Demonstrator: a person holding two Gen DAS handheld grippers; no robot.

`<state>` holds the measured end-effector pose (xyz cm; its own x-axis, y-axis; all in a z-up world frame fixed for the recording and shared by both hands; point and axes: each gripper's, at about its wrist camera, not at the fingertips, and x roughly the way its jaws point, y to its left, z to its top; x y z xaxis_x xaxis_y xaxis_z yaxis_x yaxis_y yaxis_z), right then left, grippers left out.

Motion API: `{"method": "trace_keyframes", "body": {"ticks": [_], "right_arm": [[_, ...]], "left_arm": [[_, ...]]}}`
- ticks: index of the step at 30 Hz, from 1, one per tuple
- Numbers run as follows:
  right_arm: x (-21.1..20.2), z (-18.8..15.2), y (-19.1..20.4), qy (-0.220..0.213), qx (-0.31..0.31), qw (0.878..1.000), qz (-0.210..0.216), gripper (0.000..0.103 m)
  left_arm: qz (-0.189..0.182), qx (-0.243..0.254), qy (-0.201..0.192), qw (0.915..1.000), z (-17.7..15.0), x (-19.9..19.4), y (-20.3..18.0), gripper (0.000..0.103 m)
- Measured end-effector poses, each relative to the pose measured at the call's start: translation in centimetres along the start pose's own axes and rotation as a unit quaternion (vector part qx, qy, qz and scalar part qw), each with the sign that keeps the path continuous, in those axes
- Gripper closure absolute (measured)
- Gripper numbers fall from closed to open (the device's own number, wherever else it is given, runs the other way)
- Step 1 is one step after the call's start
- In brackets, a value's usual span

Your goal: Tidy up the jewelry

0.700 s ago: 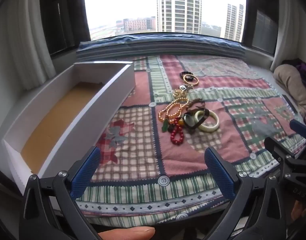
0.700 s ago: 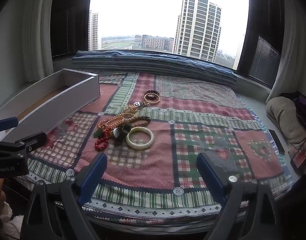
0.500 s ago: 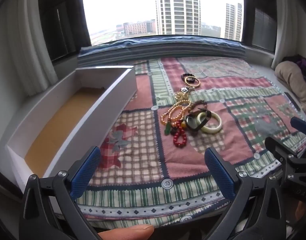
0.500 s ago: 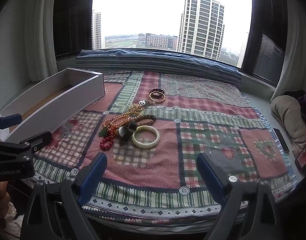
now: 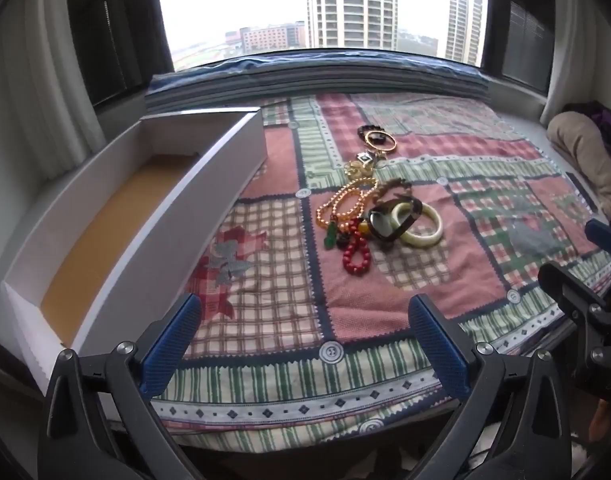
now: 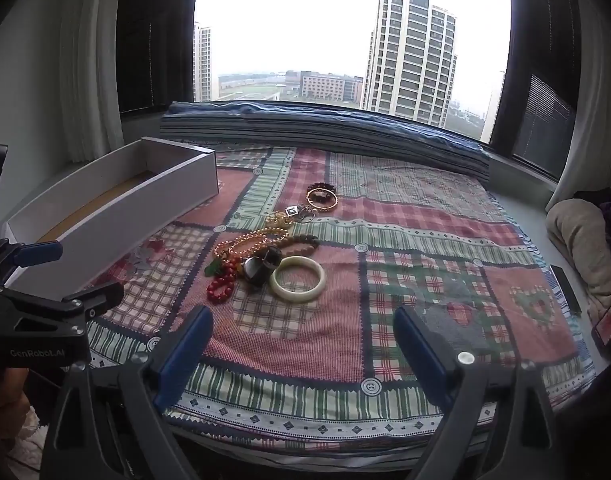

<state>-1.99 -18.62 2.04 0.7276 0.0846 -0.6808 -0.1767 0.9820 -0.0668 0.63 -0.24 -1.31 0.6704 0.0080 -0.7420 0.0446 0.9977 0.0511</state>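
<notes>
Evidently nothing is sorted yet: the white box (image 5: 153, 216) at ten o'clock lies bare, the jewelry pile (image 5: 369, 216) untouched at twelve; left gripper (image 5: 305, 344) and right gripper (image 6: 301, 344) both gape, holding nothing.

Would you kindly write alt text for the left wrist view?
A pile of jewelry lies on a patchwork quilt, beyond the open, empty left gripper. A long white box lies left, apparently empty; the right gripper shows at the right edge.

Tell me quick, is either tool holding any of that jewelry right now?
Left tool: open, holding nothing.
Right tool: open, holding nothing.
The jewelry pile lies untouched on the quilt.
</notes>
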Motion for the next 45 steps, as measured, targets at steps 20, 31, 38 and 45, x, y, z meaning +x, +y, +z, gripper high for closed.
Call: {"method": "trace_keyframes", "body": {"ticks": [20, 31, 38, 45], "right_arm": [[-0.2, -0.2, -1.6, 0.018, 0.040, 0.999, -0.003, 0.010], [-0.2, -0.3, -1.8, 0.017, 0.042, 0.999, -0.014, 0.010], [-0.3, -0.4, -1.8, 0.015, 0.039, 0.999, -0.020, 0.010], [-0.8, -0.3, -1.4, 0.004, 0.025, 1.000, -0.016, 0.010]], "left_arm": [[-0.021, 0.002, -0.030, 0.9993, 0.5, -1.1, -0.4, 0.000], [-0.015, -0.009, -0.040, 0.9990, 0.4, -1.3, -0.2, 0.000], [0.000, -0.005, -0.045, 0.9990, 0.2, -1.2, -0.3, 0.000], [0.001, -0.004, -0.047, 0.9989, 0.2, -1.3, -0.5, 0.000]]}}
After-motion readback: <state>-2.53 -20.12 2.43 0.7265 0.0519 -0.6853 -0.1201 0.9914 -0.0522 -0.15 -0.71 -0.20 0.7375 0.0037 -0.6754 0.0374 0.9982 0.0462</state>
